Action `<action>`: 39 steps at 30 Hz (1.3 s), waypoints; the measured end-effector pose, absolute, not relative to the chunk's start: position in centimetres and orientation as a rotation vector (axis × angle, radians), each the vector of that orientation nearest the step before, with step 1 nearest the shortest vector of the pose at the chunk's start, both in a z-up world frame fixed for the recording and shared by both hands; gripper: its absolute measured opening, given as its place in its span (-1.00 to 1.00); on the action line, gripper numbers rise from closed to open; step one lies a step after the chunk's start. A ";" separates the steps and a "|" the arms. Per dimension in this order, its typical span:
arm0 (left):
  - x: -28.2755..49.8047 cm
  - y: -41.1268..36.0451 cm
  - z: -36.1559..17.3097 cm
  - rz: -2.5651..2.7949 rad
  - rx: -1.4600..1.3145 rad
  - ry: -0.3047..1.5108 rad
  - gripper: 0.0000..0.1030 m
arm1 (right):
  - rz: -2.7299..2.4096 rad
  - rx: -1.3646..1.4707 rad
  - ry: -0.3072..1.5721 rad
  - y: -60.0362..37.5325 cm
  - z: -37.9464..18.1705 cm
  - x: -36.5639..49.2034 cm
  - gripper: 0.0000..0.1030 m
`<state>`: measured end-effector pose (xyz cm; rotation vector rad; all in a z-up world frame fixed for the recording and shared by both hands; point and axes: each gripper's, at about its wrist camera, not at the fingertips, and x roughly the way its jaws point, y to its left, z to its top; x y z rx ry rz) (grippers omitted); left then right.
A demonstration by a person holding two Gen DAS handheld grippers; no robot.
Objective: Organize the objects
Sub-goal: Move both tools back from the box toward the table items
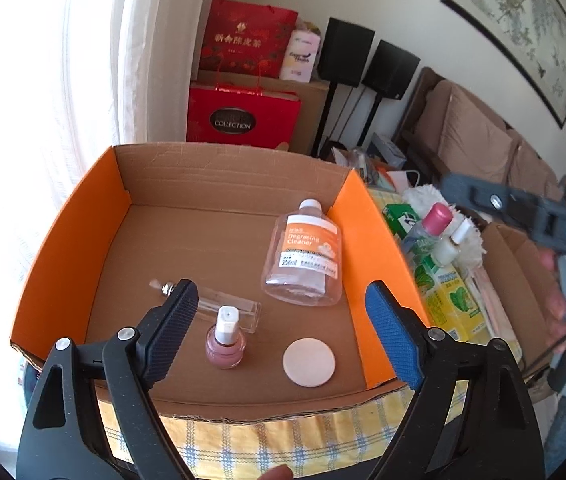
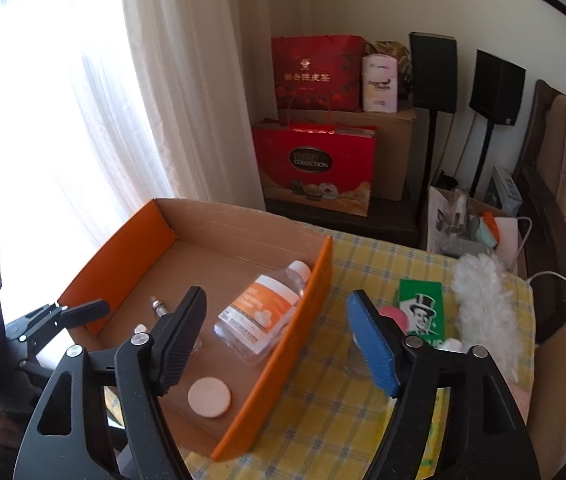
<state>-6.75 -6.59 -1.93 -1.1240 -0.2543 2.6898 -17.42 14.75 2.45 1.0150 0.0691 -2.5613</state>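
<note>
An orange cardboard box (image 1: 67, 240) on the yellow checked tablecloth holds a clear degreasing cleaner bottle (image 1: 303, 256) lying flat, a glass spray tube (image 1: 211, 304), an upright small pink bottle (image 1: 225, 340) and a round beige pad (image 1: 309, 362). My left gripper (image 1: 283, 332) hovers open above the box's near end, with the pink bottle and pad showing between its fingers, untouched. In the right wrist view my right gripper (image 2: 277, 342) stands open over the box's right wall (image 2: 283, 352), empty. The cleaner bottle (image 2: 261, 316) and pad (image 2: 209, 396) show there too.
Right of the box lie a pink-capped bottle (image 1: 429, 226), a white-capped vial (image 1: 451, 246), a green carton (image 2: 423, 312), a yellow-green pack (image 1: 455, 300) and a white duster (image 2: 483, 292). Another cardboard box (image 1: 515, 280) stands at the right. Red gift bags (image 2: 315, 168) and speakers sit behind.
</note>
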 end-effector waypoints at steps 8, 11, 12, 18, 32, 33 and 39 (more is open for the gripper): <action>-5.7 -4.7 -0.9 2.683 -1.084 -0.217 0.75 | -2.661 1.007 0.059 19.7 3.5 -13.7 0.53; -5.1 -3.4 -0.6 2.654 -1.059 -0.189 0.89 | -2.688 1.025 0.042 22.3 3.5 -12.6 0.54; -5.0 -3.0 -0.5 2.639 -1.055 -0.188 0.90 | -2.699 1.037 0.037 23.1 3.5 -12.4 0.54; -4.8 -0.7 -0.3 2.589 -1.037 -0.200 0.98 | -2.784 1.090 -0.054 28.6 2.8 -11.2 0.54; -7.0 5.0 -0.1 2.502 -1.045 -0.127 0.98 | -2.849 1.141 -0.101 32.7 0.5 -10.5 0.54; -7.3 5.4 -0.1 2.498 -1.049 -0.124 0.98 | -2.846 1.142 -0.101 32.6 0.4 -10.6 0.54; -9.7 6.8 -0.1 2.477 -1.076 -0.145 0.98 | -2.836 1.121 -0.086 31.7 0.1 -11.5 0.54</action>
